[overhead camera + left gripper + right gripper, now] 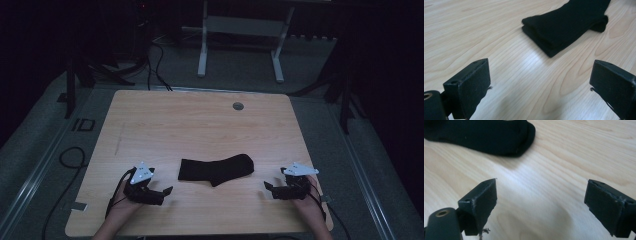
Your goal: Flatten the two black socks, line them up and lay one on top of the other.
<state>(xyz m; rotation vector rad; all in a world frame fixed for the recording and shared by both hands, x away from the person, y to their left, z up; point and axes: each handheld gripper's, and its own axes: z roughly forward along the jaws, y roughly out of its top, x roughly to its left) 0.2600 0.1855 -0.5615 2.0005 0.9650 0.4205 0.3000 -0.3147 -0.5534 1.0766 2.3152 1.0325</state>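
— What's that dark thing on the table?

— A black sock point(216, 169), lying flat a little below the middle of the high view, on the light wood tabletop point(200, 125).

— Just one?

— Looks doubled. In the left gripper view's upper right, two ribbed layers sit stacked, one squared cuff edge over the other point(564, 27).

— Straight?

— No, gently bent. A small lump pokes down from its lower edge; the right end is rounded, seen at the upper left of the right gripper view point(484, 136).
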